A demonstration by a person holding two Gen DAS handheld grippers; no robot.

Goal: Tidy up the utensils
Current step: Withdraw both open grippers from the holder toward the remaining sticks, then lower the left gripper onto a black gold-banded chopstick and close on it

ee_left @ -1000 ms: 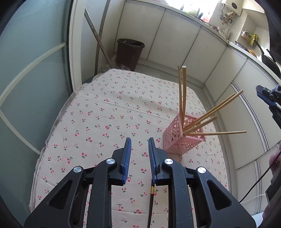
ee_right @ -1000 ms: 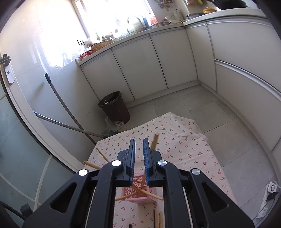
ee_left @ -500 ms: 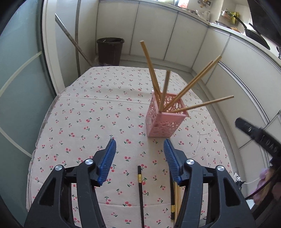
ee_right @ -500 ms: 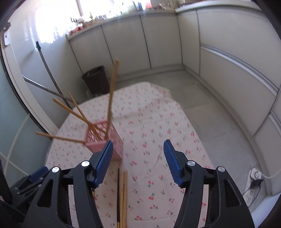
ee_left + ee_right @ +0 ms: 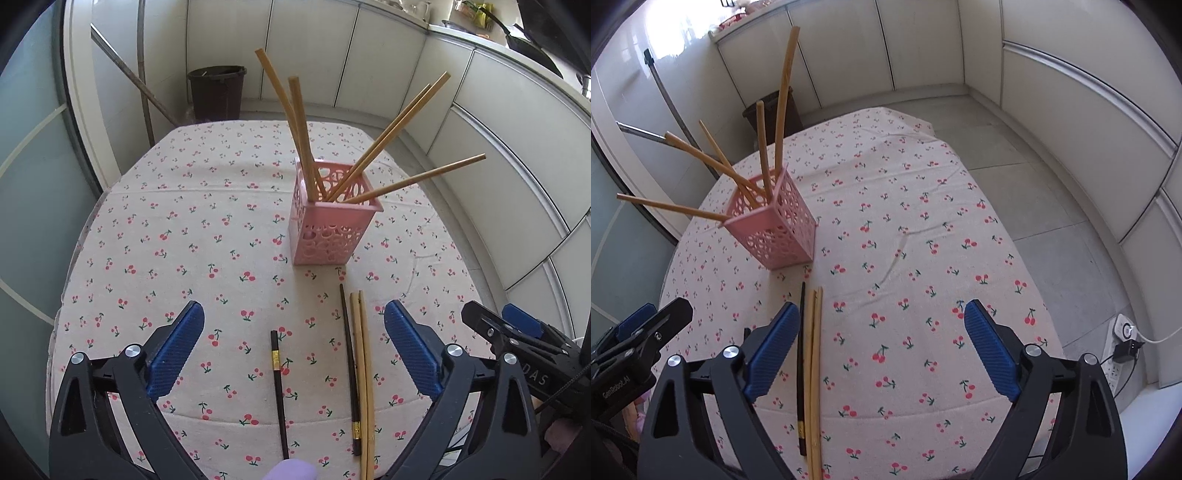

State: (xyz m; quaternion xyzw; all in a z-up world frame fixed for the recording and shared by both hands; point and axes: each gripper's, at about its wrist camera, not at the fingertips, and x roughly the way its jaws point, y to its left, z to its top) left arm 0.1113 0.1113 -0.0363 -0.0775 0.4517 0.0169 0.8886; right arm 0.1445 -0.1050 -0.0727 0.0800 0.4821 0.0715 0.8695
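Note:
A pink perforated holder (image 5: 330, 225) (image 5: 774, 223) stands on the cherry-print tablecloth (image 5: 192, 229) with several wooden chopsticks (image 5: 388, 134) leaning out of it. On the cloth lie a black chopstick (image 5: 279, 391), a second black chopstick (image 5: 349, 365) (image 5: 802, 365) and a wooden pair (image 5: 364, 376) (image 5: 814, 369). My left gripper (image 5: 291, 349) hangs over them, its jaws still opening, touching none of them. My right gripper (image 5: 881, 349) is also opening, empty, with the pair just inside its left finger.
White cabinets curve around the table. A dark bin (image 5: 217, 90) and leaning poles (image 5: 142, 66) stand beyond the far edge. A power strip (image 5: 1123, 334) lies on the tiled floor at right. Each gripper shows at the edge of the other's view.
Both grippers went from nearly shut to wide open and sank toward the table. The loose chopsticks came into view below them; the holder now stands closer in both views.

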